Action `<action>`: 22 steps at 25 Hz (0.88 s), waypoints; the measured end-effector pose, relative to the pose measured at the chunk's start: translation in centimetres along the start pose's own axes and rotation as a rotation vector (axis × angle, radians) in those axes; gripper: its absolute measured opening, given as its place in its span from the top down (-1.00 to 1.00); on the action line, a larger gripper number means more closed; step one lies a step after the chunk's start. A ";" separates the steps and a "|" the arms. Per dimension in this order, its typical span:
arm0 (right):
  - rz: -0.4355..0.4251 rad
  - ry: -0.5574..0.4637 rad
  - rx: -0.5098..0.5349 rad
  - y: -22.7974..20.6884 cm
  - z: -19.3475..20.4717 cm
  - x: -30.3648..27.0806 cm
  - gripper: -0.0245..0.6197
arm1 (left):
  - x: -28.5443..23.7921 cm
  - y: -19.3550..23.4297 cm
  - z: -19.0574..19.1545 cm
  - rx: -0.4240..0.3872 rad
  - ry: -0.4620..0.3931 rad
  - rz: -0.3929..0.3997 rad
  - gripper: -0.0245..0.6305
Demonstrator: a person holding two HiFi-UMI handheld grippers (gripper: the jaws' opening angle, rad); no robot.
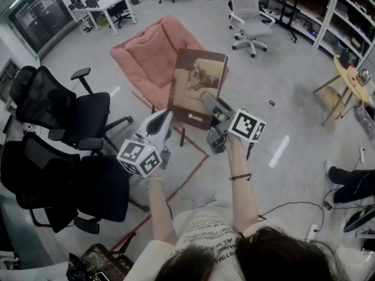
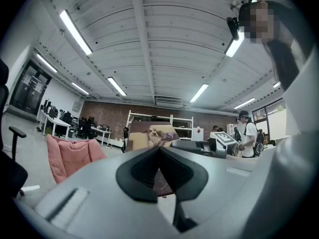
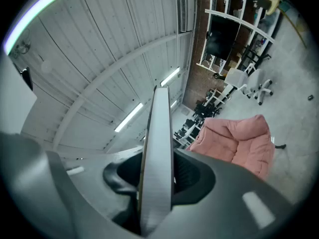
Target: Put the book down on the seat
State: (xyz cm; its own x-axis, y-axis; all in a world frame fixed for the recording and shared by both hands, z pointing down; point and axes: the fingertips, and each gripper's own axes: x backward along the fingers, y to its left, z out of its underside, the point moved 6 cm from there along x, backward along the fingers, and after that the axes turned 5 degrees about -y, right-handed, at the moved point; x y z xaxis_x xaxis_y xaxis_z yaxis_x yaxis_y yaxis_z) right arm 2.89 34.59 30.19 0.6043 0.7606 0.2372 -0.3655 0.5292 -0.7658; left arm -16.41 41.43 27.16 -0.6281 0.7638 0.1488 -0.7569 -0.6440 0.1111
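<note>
Over the seat's [image 1: 146, 57] near edge: book [image 1: 198, 86], upright, in the air, its lower edge clamped in the right hand-held gripper [image 1: 212, 105]. Left hand-held gripper [image 1: 168, 117]: jaws together, empty, beside the book's corner. Handling: tip flat, lower onto mid-cushion, then release.

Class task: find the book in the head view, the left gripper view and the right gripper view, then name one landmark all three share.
Head view: book, centre, in front of the pink seat.
Left gripper view: book, centre, cover showing behind the jaws.
Right gripper view: book, edge-on, clamped between the jaws.
Shared landmark: the pink seat.
</note>
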 end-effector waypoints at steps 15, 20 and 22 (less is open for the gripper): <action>0.005 -0.013 -0.018 -0.9 -0.4 0.0 0.46 | -1.0 -0.1 0.8 -0.002 0.021 0.021 0.95; 0.022 -0.009 -0.034 -2.2 -1.3 1.1 0.46 | -2.0 -1.1 1.1 0.004 0.028 0.019 0.95; 0.041 -0.009 -0.041 -3.0 -1.6 1.9 0.46 | -2.4 -1.5 1.3 0.004 0.033 0.015 0.95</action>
State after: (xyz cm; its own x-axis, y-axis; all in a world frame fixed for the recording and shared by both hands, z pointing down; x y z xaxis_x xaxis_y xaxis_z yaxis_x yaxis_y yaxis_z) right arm 6.26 33.81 31.97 0.5829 0.7847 0.2108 -0.3601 0.4821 -0.7987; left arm -13.55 40.52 27.92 -0.6452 0.7548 0.1183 -0.7465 -0.6558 0.1130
